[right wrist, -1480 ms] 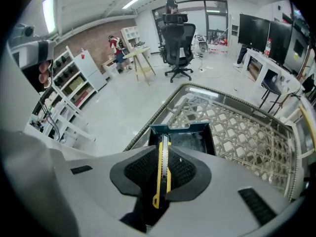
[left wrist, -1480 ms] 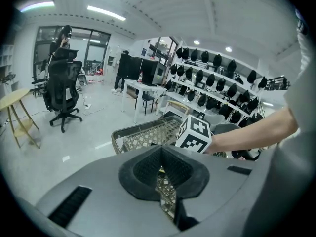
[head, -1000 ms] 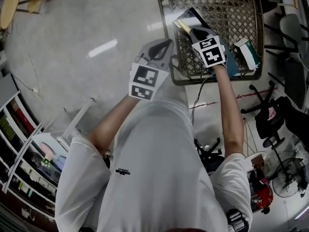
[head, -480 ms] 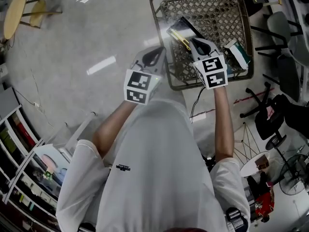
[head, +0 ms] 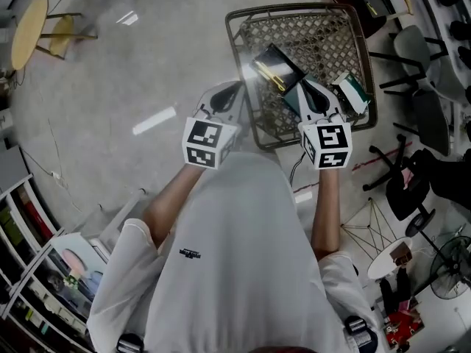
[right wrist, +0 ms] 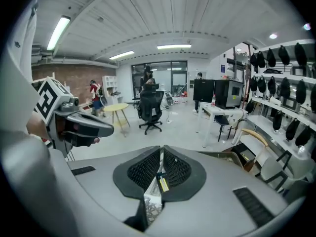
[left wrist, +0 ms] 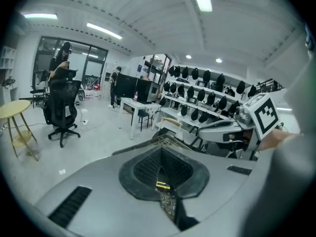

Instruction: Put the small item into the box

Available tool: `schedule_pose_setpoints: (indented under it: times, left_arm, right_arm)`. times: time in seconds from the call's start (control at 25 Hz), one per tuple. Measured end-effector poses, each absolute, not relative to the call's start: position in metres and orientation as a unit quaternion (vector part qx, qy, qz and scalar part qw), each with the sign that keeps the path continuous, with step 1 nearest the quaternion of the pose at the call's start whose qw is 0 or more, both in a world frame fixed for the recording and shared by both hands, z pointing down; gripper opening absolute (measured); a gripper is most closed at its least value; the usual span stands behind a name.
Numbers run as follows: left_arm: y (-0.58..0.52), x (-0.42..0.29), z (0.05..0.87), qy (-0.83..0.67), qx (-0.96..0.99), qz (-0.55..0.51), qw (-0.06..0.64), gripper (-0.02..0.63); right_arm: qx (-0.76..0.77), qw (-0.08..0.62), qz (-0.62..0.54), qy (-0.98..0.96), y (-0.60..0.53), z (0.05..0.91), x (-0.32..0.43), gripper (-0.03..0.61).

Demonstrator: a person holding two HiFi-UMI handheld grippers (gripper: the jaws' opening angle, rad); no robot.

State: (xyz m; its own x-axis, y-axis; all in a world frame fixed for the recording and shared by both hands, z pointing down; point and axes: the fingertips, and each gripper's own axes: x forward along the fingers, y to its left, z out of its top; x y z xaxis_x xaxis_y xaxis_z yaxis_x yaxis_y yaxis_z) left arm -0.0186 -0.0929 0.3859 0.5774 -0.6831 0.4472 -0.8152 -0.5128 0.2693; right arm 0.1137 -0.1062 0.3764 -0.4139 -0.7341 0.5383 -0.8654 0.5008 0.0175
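Note:
The box is a brown woven basket (head: pixel 250 116) on the floor ahead of me. Inside it lie a black flat item with yellow stripes (head: pixel 274 68), a teal item (head: pixel 293 96) and a white and green packet (head: pixel 351 94). My left gripper (head: pixel 229 92) hangs over the floor just left of the basket's near corner, jaws shut and empty. My right gripper (head: pixel 309 89) hovers over the basket's near edge, also shut with nothing in it. In the left gripper view the jaws (left wrist: pixel 161 158) point at the basket; the right gripper's jaws (right wrist: pixel 160 162) do the same.
A round yellow table (head: pixel 29 22) stands at the far left, office chairs (head: pixel 416 109) and a fan (head: pixel 449 271) at the right. Shelving (head: pixel 29 271) runs along the lower left. A cable (head: pixel 302 157) trails on the floor by the basket.
Both grippers have drawn back toward my body. The right one has come from above the basket's middle to its near edge, still empty.

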Motion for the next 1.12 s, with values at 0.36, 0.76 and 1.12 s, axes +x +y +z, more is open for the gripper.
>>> schedule_pose_setpoints:
  times: [0.36, 0.76, 1.12]
  left_arm:
    - [-0.087, -0.022, 0.364, -0.440, 0.861, 0.132, 0.217, 0.003]
    - [-0.086, -0.022, 0.348, -0.446, 0.863, 0.123, 0.205, 0.002]
    - [-0.085, -0.012, 0.340, -0.446, 0.865, 0.113, 0.201, 0.002]
  right_arm:
    - [0.550, 0.168, 0.092, -0.813, -0.080, 0.334, 0.138, 0.015]
    - [0.581, 0.139, 0.065, -0.799, -0.066, 0.314, 0.148, 0.015]
    - [0.586, 0.117, 0.070, -0.798, -0.064, 0.308, 0.154, 0.010]
